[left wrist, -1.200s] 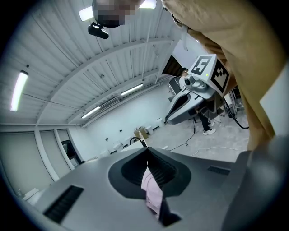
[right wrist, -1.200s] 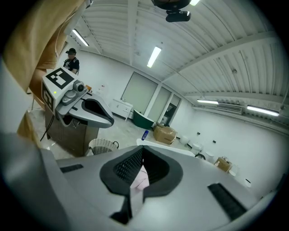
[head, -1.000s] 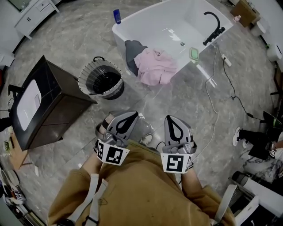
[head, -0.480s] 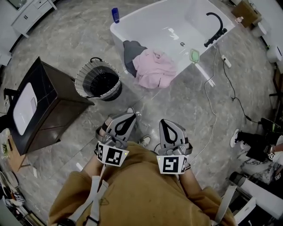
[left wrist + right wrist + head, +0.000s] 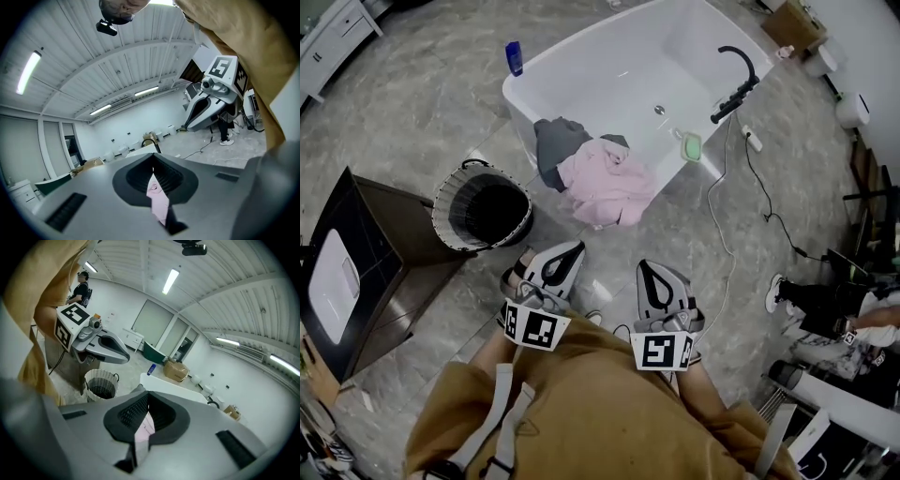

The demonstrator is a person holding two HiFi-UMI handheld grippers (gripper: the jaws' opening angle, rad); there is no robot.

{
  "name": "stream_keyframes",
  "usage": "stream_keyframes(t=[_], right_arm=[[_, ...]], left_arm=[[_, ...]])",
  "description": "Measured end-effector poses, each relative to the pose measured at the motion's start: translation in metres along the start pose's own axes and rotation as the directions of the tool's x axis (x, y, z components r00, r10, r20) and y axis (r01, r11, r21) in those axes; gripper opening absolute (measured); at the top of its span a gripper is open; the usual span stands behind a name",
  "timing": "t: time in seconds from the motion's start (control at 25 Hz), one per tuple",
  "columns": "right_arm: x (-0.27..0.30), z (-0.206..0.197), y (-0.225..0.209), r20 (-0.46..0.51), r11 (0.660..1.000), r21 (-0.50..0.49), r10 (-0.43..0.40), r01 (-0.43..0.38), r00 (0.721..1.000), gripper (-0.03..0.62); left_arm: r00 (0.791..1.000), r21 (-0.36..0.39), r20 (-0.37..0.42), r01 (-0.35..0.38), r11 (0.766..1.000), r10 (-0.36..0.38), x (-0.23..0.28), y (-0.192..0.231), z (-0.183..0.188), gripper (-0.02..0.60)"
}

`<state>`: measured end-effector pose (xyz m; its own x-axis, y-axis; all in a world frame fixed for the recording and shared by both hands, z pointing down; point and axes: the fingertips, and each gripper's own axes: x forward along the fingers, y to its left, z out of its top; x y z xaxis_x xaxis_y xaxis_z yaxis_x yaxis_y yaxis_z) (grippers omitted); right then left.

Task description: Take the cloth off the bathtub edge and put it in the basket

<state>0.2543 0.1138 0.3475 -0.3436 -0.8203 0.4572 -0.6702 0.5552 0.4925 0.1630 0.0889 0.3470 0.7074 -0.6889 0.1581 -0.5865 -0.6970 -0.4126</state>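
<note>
A pink cloth (image 5: 605,185) hangs over the near edge of the white bathtub (image 5: 609,75), with a dark grey cloth (image 5: 555,146) draped just left of it. The round woven basket (image 5: 448,217) with a black liner stands on the floor left of the tub. My left gripper (image 5: 575,249) and right gripper (image 5: 650,269) are held close to my body, well short of the tub, both shut and empty. In the left gripper view the pink cloth (image 5: 160,204) shows through the slot below the closed tips. The right gripper view shows the basket (image 5: 101,385) and the pink cloth (image 5: 143,430) ahead.
A dark cabinet (image 5: 370,272) stands left of the basket. A blue bottle (image 5: 515,57) sits on the floor by the tub's far corner. A black faucet (image 5: 735,75) and green soap dish (image 5: 692,146) are at the tub's right end. A cable (image 5: 724,234) trails over the floor; a person (image 5: 825,305) is at the right.
The view has shifted: tub, cloths and basket now lie further left and slightly closer. Both grippers stay shut and close to my body.
</note>
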Motion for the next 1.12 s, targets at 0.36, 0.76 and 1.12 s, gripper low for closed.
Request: stream_keyframes(t=[0.36,0.76,1.12], right_arm=[[0.078,-0.002,-0.024,-0.112,1.0,-0.026,-0.01,0.007,0.994,0.005],[0.153,-0.056,-0.039,-0.168,0.994,0.015,0.105,-0.104,0.98,0.006],[0.251,-0.136,-0.063,-0.247,0.984,0.0,0.173,-0.178,0.954,0.123]], left_arm=[[0.997,-0.008,0.046,0.062,0.998,-0.061,0.045,0.055,-0.016,0.006],[0.998,-0.063,-0.06,0.033,0.997,-0.037,0.095,0.069,-0.051,0.006],[0.989,-0.125,-0.137,0.032,0.992,-0.049,0.14,0.065,-0.102,0.006]])
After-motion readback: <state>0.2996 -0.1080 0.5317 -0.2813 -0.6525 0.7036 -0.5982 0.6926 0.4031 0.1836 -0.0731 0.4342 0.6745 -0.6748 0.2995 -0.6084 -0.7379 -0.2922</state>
